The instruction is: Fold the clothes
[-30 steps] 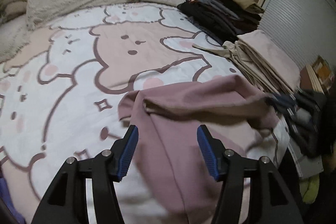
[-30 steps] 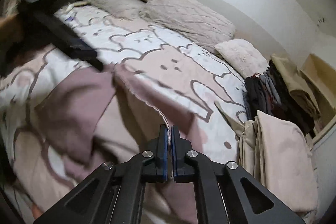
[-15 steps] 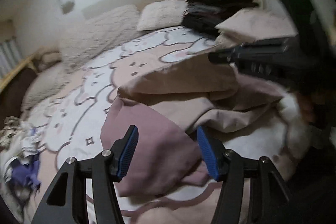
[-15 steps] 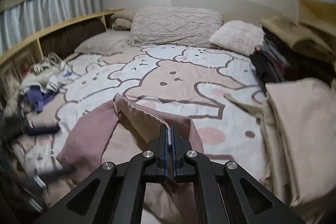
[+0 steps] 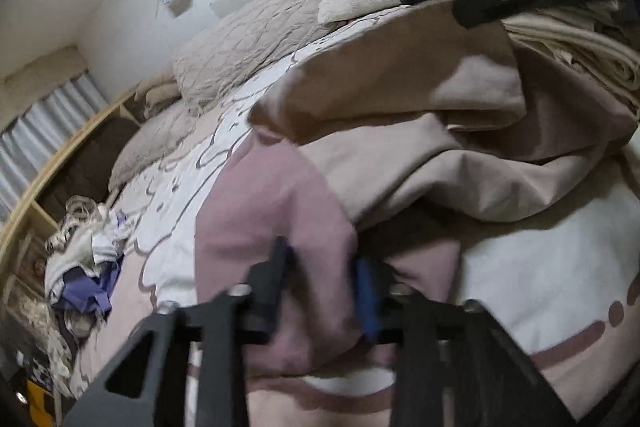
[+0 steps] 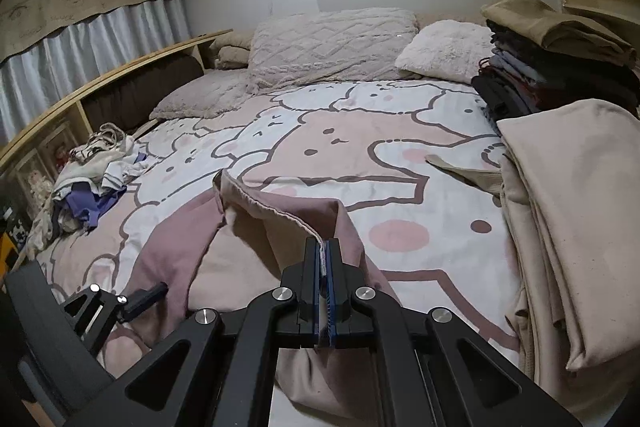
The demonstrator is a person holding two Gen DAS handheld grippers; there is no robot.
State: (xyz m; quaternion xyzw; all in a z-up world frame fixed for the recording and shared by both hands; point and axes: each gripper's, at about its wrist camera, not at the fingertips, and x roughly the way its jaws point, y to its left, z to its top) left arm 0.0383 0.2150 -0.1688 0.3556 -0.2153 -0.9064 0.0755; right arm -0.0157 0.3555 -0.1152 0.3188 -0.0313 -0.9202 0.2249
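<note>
- Fabric of a mauve-pink garment [image 6: 172, 247] lay crumpled on the bear-print bedspread [image 6: 360, 131], low and centre in both views.
- Right gripper [image 6: 325, 247] had its jaws clamped together on the garment's hemmed edge, lifting it.
- Left gripper [image 5: 320, 267], blurred, had its jaws apart around a pink fold.
- Folded beige clothes [image 6: 580, 195] were stacked at the frame's right, with a dark folded pile [image 6: 540, 79] behind.
- Unfolded laundry [image 6: 92, 183] was heaped at mid-left.
</note>
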